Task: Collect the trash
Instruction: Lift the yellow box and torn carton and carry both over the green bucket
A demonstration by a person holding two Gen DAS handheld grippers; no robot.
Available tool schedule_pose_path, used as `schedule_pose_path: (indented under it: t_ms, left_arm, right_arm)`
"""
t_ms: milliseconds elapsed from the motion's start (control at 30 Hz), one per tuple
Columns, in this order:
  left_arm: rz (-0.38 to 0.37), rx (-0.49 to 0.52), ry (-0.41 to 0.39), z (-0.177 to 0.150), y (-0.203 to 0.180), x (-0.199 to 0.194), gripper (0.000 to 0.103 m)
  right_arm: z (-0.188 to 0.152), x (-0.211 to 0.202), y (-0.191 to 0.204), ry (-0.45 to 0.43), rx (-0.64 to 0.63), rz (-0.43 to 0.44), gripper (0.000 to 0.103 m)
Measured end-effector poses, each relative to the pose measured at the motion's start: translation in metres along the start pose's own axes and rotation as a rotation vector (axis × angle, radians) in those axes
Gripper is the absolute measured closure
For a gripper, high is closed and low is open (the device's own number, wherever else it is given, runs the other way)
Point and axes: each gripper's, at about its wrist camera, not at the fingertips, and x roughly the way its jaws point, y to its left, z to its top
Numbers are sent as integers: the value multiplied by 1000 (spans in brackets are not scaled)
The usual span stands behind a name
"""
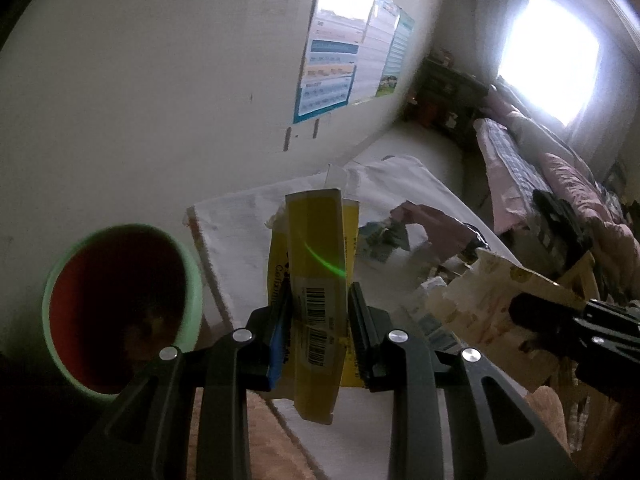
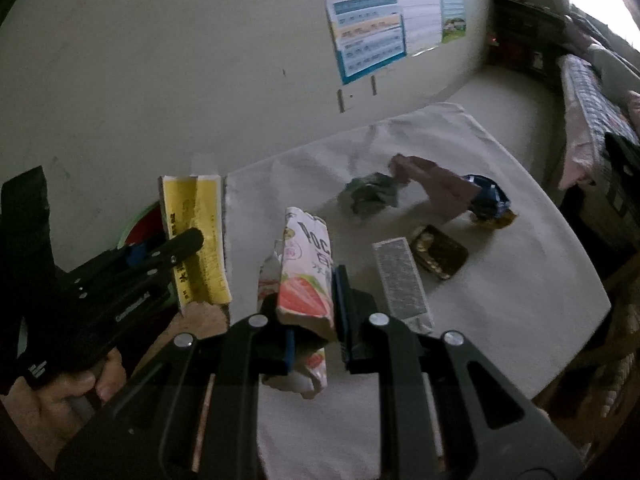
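Pale wall fills the background, with a blue-and-white printed chart taped to it; its rows are too blurred to read. Below it, your desk wears a white cloth scattered with wrappers.

Your left gripper is clamped on a flattened yellow carton, held upright. A barcode label shows on its near face, and dark letters beside your blue pad look like "Co…", cut off by the finger. Just left of it sits a round bin with a mint-green rim and red inside; its depths are too dark to make out.

Your right gripper is closed on a torn white snack box printed with a strawberry. "POC" is legible near its top; the rest is hidden.

Lying on the cloth are a grey speckled rectangular packet, a dark gold-flecked tray, a crumpled dark-green wrapper, a pinkish wrapper and a blue foil packet whose print is unreadable.
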Motion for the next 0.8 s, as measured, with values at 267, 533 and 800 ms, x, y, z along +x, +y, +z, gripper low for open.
schedule_pose_path:
  t_ms: [267, 533, 800]
  left_arm:
    - [68, -32, -6, -1, 34, -6, 77]
    - [188, -100, 0, -11, 95, -17, 77]
    - [276, -210, 40, -24, 156, -14, 76]
  right_arm:
    - [4, 12, 33, 23, -46, 45, 86]
    - [10, 40, 78, 65, -111, 126, 86]
    - [24, 80, 132, 128, -215, 188, 86]
